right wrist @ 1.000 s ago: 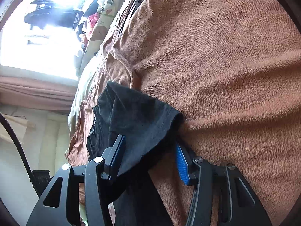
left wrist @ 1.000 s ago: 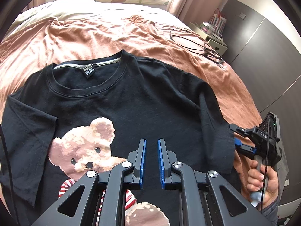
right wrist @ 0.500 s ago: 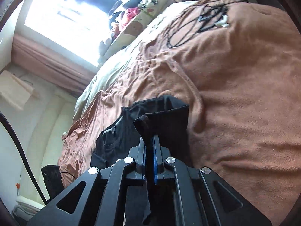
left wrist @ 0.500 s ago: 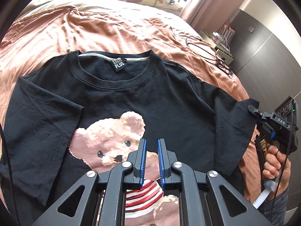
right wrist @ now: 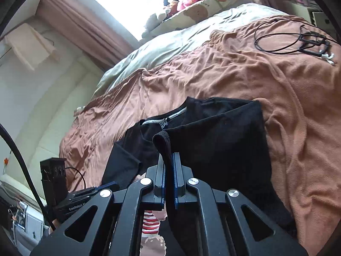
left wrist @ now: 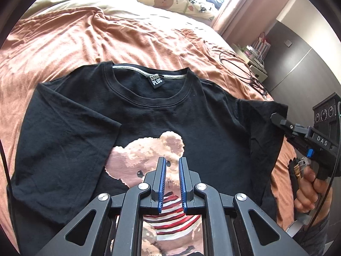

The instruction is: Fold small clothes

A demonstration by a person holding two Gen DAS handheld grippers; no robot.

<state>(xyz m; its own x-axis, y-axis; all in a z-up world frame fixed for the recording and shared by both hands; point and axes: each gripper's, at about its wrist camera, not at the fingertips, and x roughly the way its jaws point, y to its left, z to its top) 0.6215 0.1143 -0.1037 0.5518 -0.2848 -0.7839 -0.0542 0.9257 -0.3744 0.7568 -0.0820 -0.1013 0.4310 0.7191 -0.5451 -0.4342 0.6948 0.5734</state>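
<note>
Black T-shirt point(left wrist: 191, 115) with a teddy-bear print lies face up on the rust-brown bedspread point(left wrist: 85, 38). My right gripper point(right wrist: 169, 160) pinches its sleeve hem point(right wrist: 164, 147), lifted clear; my left gripper point(left wrist: 172, 166) hovers over the bear, jaws narrow, holding nothing.

We see a black T-shirt point(left wrist: 136, 115) printed with a tan bear point(left wrist: 149, 155) in red-and-white stripes, on a rust-orange blanket point(left wrist: 85, 40). A cream pillow point(left wrist: 170, 2) bears a brown bear. Claw pads point(left wrist: 161, 183) are blue.
</note>
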